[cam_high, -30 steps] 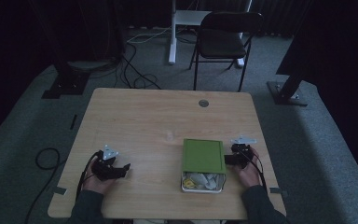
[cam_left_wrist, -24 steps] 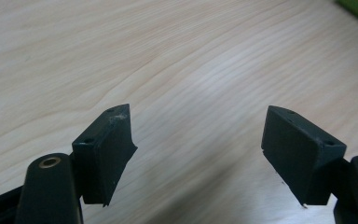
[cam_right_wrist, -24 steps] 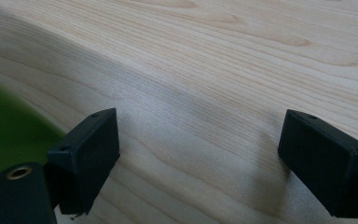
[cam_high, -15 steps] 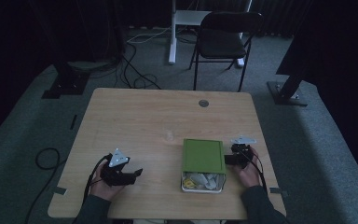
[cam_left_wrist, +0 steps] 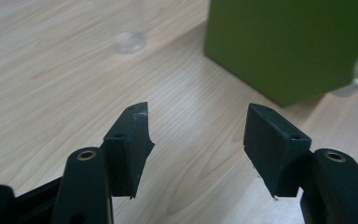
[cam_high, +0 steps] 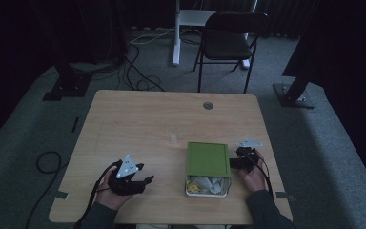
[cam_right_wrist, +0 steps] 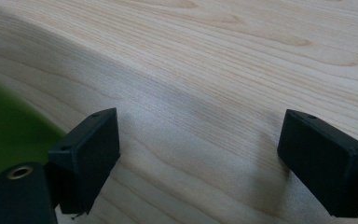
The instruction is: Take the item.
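Observation:
A box with a green lid (cam_high: pixel 208 159) lies on the wooden table (cam_high: pixel 143 119), right of centre near the front edge. Its near end is uncovered, and white and yellow items (cam_high: pixel 205 184) lie inside. My left gripper (cam_high: pixel 144 173) is held above the table to the left of the box and points toward it. Its jaws have just been closing but are still open, with nothing between them. In the left gripper view the left gripper (cam_left_wrist: pixel 196 116) faces the green lid (cam_left_wrist: pixel 293 44). My right gripper (cam_high: pixel 242 157) rests open close beside the box's right side. In the right gripper view only bare wood lies between the right gripper's (cam_right_wrist: pixel 199 121) jaws.
A small clear round piece (cam_left_wrist: pixel 129 41) lies on the table left of the box's far corner. A grey cable hole (cam_high: pixel 208 105) sits near the table's far edge. Beyond the table stand a black folding chair (cam_high: pixel 231 40) and black stand bases (cam_high: pixel 66 88).
My left gripper has moved right toward the green box and risen off the table, and its jaws have narrowed. The right gripper and the box have stayed where they were.

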{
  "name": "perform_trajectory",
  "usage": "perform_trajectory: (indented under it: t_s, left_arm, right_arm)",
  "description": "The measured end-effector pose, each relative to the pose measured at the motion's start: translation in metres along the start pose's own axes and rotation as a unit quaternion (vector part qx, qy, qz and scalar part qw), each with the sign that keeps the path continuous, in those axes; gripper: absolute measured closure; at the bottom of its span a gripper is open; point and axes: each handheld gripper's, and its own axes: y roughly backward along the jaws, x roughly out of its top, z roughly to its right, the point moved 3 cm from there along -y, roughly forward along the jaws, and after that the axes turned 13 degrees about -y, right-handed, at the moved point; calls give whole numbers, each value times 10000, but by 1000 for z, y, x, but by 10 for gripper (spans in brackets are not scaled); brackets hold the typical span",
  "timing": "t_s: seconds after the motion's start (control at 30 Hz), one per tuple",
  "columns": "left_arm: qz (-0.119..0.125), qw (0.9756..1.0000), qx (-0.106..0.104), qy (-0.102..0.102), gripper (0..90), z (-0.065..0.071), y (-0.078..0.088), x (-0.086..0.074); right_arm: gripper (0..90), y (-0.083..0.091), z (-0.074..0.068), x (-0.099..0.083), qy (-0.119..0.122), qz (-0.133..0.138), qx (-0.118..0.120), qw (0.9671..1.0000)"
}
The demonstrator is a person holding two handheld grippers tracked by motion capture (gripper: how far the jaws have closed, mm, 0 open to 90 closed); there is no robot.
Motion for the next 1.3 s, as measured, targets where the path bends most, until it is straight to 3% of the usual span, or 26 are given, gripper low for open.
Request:
perform_trajectory:
  t_s: [0.2, 0.33, 0.43, 0.83, 1.23, 1.3]
  left_arm:
    - [110, 9994, -267, -173, 462, 13, 5, 15]
    - [200, 9990, -280, -296, 470, 20, 6, 23]
    - [264, 9983, -401, -342, 469, 26, 5, 26]
    - [234, 9956, -694, -585, 466, 44, 0, 39]
    - [296, 9904, -1011, -892, 537, 60, -4, 55]
    - [340, 9887, -1113, -950, 546, 65, -5, 59]
  right_arm:
    - [123, 0, 0, 0, -1, 0, 0, 10000]
    - [123, 0, 0, 0, -1, 0, 0, 10000]
    - [123, 0, 0, 0, -2, 0, 1, 10000]
    - [126, 0, 0, 0, -3, 2, -4, 10000]
    - [126, 0, 0, 0, -7, 0, -5, 10000]
    - [126, 0, 0, 0, -9, -1, -5, 10000]
